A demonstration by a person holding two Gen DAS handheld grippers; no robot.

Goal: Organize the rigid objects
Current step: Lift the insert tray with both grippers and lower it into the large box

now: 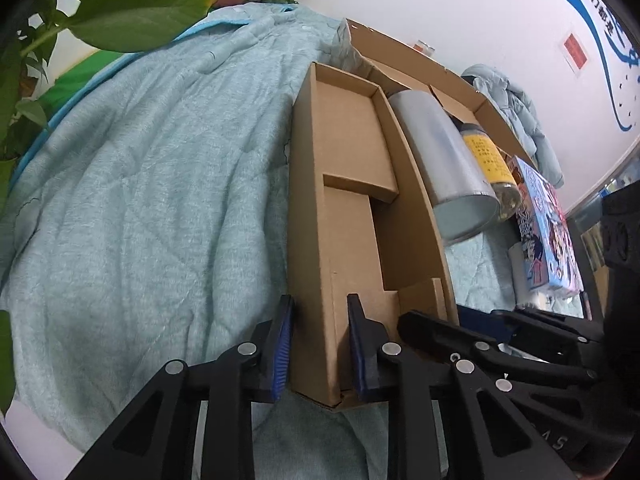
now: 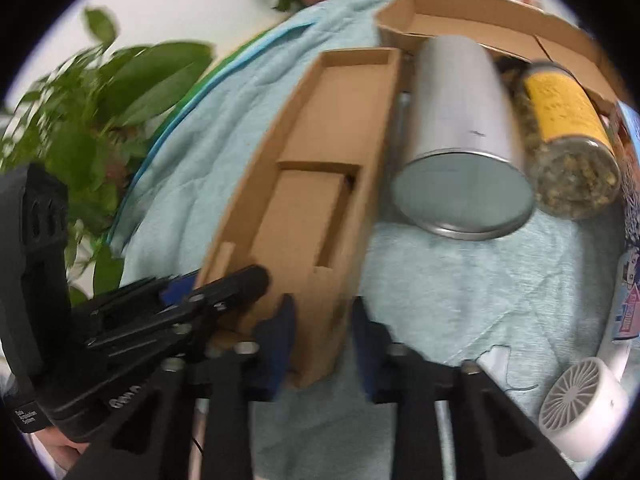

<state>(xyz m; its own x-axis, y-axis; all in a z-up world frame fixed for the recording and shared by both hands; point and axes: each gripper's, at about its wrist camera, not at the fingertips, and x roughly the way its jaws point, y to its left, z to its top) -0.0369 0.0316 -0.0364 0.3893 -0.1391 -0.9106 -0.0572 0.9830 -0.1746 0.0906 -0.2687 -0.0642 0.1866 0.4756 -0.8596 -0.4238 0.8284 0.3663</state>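
1. L gripper (image 1: pixel 320 344): jaws clamp near left wall of cardboard tray (image 1: pixel 352 184).
2. R gripper (image 2: pixel 324 340): jaws straddle tray's right wall; contact unclear.
3. Tray lies on blue quilt (image 1: pixel 160 200), beside steel canister (image 1: pixel 444 160).

The black camera housing (image 2: pixel 30 416) bears small white lettering, seemingly "Data Acquisition System"; other print is illegible.

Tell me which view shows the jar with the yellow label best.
The right wrist view: the jar lies beside the silver can, its yellow label and clear bottom with dried contents in full view, though slightly blurred. In the left wrist view the jar is smaller and partly hidden behind the can.
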